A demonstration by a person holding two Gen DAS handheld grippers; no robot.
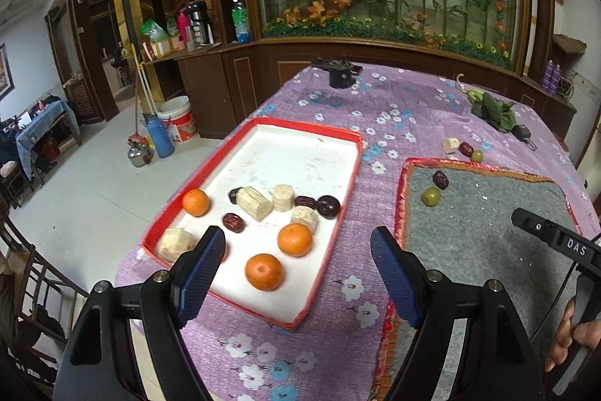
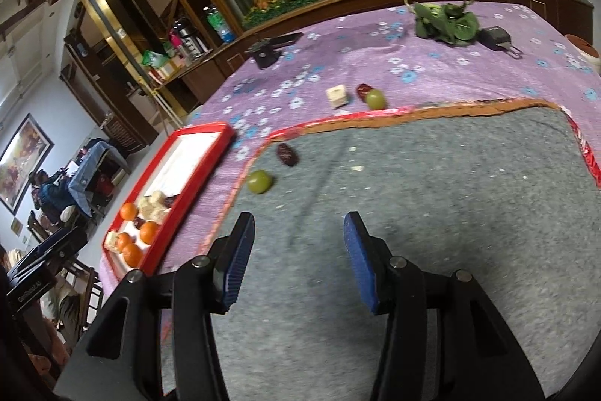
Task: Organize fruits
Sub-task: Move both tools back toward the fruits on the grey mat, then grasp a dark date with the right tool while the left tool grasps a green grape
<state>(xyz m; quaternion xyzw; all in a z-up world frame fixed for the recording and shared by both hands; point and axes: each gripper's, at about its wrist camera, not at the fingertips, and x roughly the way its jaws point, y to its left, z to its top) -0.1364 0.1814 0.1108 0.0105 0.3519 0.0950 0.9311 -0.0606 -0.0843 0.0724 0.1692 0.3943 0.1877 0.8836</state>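
1. The left gripper (image 1: 296,264) stood wide apart near the bottom of its frame, with nothing between its blue pads (image 1: 203,260), poised over the near end of the red-edged tray (image 1: 340,224).
2. In the lower centre of the left view the tray held three oranges (image 1: 263,271), with a fourth half hidden behind the left pad, several pale cut chunks (image 1: 256,203) and dark red dates (image 1: 233,222), all gathered in its near half; the far half was bare white.
3. The right gripper (image 2: 298,260) was also spread open and held nothing, hanging above the grey mat (image 2: 432,232) that filled the lower right of its frame.
4. On the mat's far left corner lay a green fruit (image 2: 259,181) and, just beyond it, a dark date (image 2: 287,154), apart from each other.
5. Past the mat's orange far border, on the purple flowered cloth (image 2: 432,62), sat a pale chunk (image 2: 337,95), a red date (image 2: 363,90) and a second green fruit (image 2: 375,99); the last two touched.
6. At the upper right of the right view lay leafy greens (image 2: 447,21) beside a small black plug (image 2: 497,38).
7. A hand (image 1: 573,335) showed at the lower right edge of the left view, gripping the other tool's handle.
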